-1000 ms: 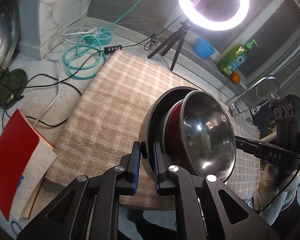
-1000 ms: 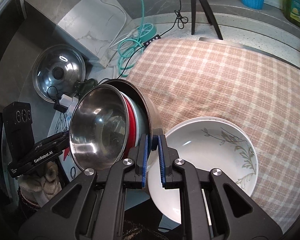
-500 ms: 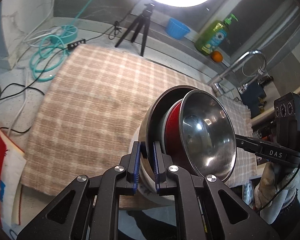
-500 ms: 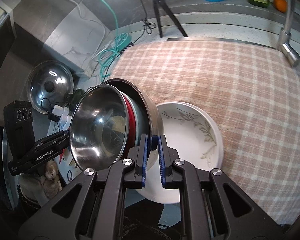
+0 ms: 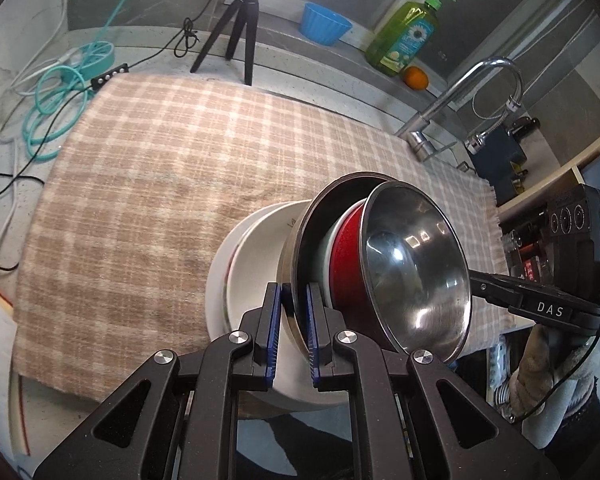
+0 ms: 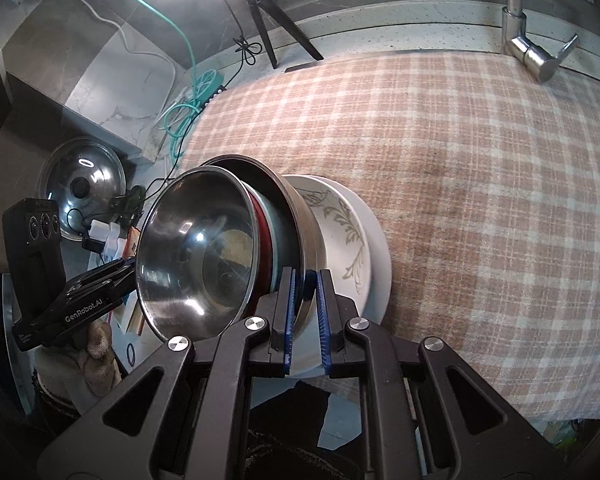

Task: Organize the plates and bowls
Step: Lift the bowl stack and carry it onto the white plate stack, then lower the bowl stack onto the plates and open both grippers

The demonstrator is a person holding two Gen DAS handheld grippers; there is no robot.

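Observation:
A nested stack of bowls [image 5: 380, 264] hangs between both grippers: a large steel outer bowl, a pale bowl, a red bowl [image 5: 346, 264] and a small steel bowl [image 5: 416, 272] innermost. My left gripper [image 5: 294, 336] is shut on the outer bowl's rim on one side. My right gripper [image 6: 306, 320] is shut on the same rim on the opposite side. The stack [image 6: 220, 248] is tilted above white plates [image 6: 352, 232] with a leaf pattern, stacked at the checked cloth's [image 6: 480, 160] near edge. The plates also show in the left wrist view [image 5: 252, 264].
A tripod [image 5: 240, 24] with a ring light stands at the back of the counter. A blue bowl [image 5: 324, 24], green soap bottle [image 5: 404, 36], orange [image 5: 415, 78] and tap [image 5: 460, 100] line the back right. Coiled teal cable [image 5: 56, 100] lies left. A pot lid [image 6: 82, 184] leans left.
Both grippers have carried the bowl stack over toward the white plates, which now lie right under the stack. The grip on the rim has not changed.

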